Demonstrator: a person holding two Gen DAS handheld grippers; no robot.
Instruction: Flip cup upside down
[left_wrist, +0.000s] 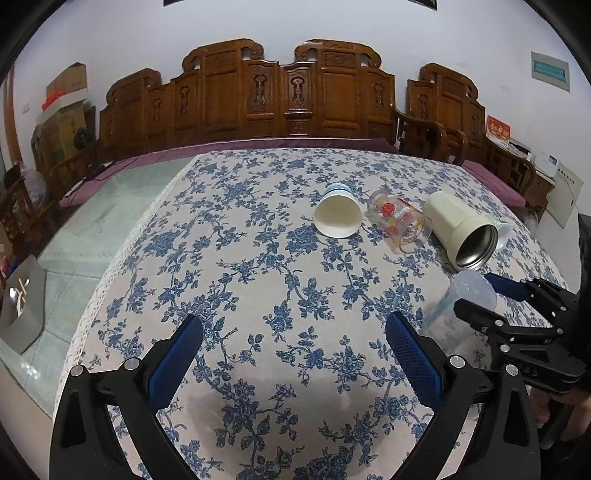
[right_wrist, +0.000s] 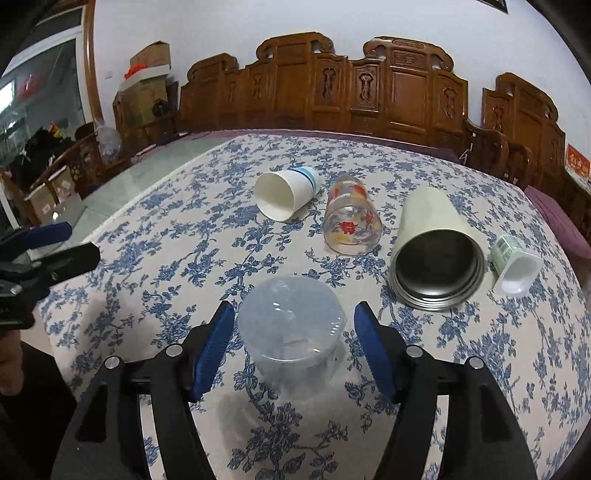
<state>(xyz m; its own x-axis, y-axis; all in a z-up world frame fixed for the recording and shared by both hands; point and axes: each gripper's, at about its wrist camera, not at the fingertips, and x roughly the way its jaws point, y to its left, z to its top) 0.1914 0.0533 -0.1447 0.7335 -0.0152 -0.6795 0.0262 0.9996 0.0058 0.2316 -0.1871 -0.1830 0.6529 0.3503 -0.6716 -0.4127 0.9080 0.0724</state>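
A translucent plastic cup (right_wrist: 291, 328) stands base-up on the floral tablecloth, between the fingers of my right gripper (right_wrist: 295, 325), which is open with a gap on both sides. The cup also shows in the left wrist view (left_wrist: 460, 310), with my right gripper (left_wrist: 480, 295) around it. My left gripper (left_wrist: 295, 332) is open and empty over bare cloth at the table's near side. A white paper cup (right_wrist: 284, 194), a printed glass (right_wrist: 351, 221), a cream steel tumbler (right_wrist: 436, 251) and a small yogurt pot (right_wrist: 515, 266) lie on their sides farther back.
The table (left_wrist: 258, 258) carries a blue floral cloth. Carved wooden benches (left_wrist: 288, 96) with purple cushions stand behind it. Cardboard boxes (left_wrist: 62, 122) are stacked at the far left. A grey dustpan (left_wrist: 22, 306) sits on the floor at the left.
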